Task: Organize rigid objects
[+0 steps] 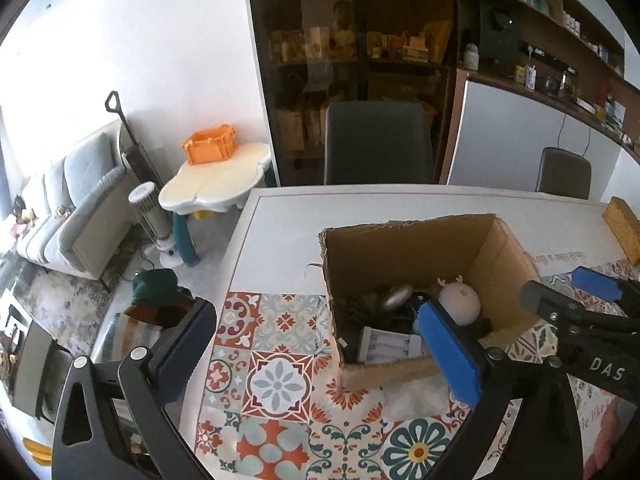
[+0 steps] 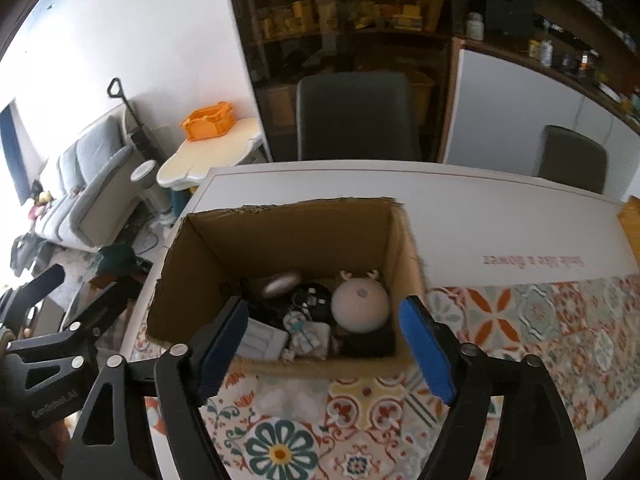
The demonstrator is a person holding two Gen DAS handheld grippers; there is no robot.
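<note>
An open cardboard box (image 1: 404, 252) (image 2: 280, 236) stands on the patterned tablecloth. Inside lie a round white deer-antler lamp (image 1: 459, 298) (image 2: 360, 306), a silver oval object (image 1: 396, 297) (image 2: 281, 285), a white ribbed case (image 1: 390, 346) (image 2: 262, 340), black items and a small keychain figure (image 2: 294, 322). My left gripper (image 1: 316, 350) is open and empty, in front of the box's near left corner. My right gripper (image 2: 326, 350) is open and empty, just above the box's near wall; it also shows in the left wrist view (image 1: 560, 292).
The tablecloth (image 1: 280, 384) (image 2: 520, 328) covers the near part of a white table. A wooden block (image 1: 622, 232) lies at the far right. Two dark chairs (image 1: 378, 144) (image 1: 564, 174) stand behind the table. The table's left edge drops to the floor.
</note>
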